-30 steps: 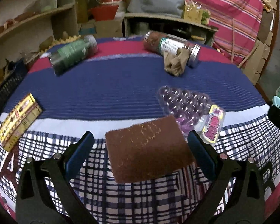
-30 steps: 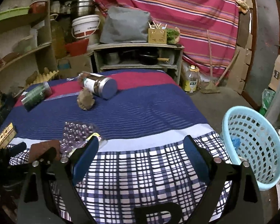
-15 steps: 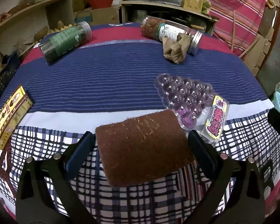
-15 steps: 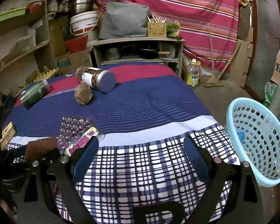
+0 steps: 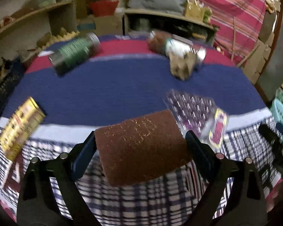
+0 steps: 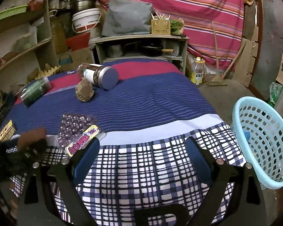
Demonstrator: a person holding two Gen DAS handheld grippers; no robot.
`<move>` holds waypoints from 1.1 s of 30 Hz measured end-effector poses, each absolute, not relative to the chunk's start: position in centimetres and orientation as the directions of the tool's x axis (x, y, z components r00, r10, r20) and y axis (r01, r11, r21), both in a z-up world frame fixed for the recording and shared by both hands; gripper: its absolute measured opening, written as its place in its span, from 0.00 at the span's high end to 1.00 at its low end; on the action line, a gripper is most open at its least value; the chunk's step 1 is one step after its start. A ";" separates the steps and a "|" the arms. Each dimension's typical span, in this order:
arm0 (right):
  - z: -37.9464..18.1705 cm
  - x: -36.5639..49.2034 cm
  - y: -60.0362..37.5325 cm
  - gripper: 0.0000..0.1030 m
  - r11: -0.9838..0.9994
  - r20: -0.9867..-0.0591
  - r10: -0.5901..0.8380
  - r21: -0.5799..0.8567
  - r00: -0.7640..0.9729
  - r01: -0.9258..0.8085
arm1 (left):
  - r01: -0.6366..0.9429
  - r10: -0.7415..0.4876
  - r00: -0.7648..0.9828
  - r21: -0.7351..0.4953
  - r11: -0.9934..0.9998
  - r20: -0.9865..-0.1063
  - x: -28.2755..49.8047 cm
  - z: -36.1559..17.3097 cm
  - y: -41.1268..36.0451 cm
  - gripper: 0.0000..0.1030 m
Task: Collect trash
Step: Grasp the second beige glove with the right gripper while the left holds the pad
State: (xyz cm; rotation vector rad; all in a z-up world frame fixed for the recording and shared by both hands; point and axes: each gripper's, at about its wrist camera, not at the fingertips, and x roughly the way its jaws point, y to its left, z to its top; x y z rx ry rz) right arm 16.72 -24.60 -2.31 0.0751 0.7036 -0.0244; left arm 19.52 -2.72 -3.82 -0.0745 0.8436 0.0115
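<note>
I've got the left gripper [image 5: 140, 146] pinching the brown scouring pad [image 5: 141, 146] edge-to-edge; jaws just closed in. Looks light, soft, bows easily. Right gripper [image 6: 141, 162] spread, empty.

Two jars are counted – a green one [image 6: 35, 91] and a brown one [image 6: 99, 74]. One brown pad [image 5: 142, 146], one crumpled paper wad [image 6: 84, 91], one clear blister tray [image 6: 79, 131], one yellow packet [image 5: 20, 127] and one blue basket [image 6: 262, 143] are seen – seven things.
</note>
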 end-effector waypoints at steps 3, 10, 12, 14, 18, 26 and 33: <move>-2.2 17.1 -24.2 0.12 0.998 -0.645 0.003 0.052 0.764 0.040 | -0.072 0.025 0.700 -0.036 0.997 -0.713 20.7 -1.9 -1.5 0.13; -1.7 18.5 -22.5 0.12 1.000 -0.634 0.012 0.020 0.773 0.001 | -0.140 0.081 0.786 -0.049 0.989 -0.613 23.8 3.1 1.6 0.13; -1.7 19.4 -21.6 0.12 1.000 -0.633 0.003 -0.002 0.775 -0.005 | -0.145 0.091 0.810 -0.047 0.988 -0.579 24.2 3.7 2.2 0.13; -1.7 20.1 -20.9 0.12 1.000 -0.633 0.005 -0.006 0.774 -0.012 | -0.156 0.115 0.823 -0.027 0.987 -0.557 24.3 3.6 2.6 0.13; -1.7 22.4 -18.7 0.12 0.999 -0.638 0.028 -0.009 0.769 -0.045 | -0.172 0.154 0.825 0.018 0.985 -0.544 24.3 3.3 3.5 0.13; -1.3 27.4 -15.0 0.12 0.997 -0.646 0.065 0.004 0.761 -0.083 | -0.208 0.173 0.848 -0.013 0.978 -0.502 24.4 4.0 6.6 0.13; -2.6 31.2 -11.8 0.15 0.993 -0.703 0.057 -0.035 0.709 -0.115 | -0.209 0.153 0.845 -0.053 0.977 -0.512 25.2 3.4 8.1 0.13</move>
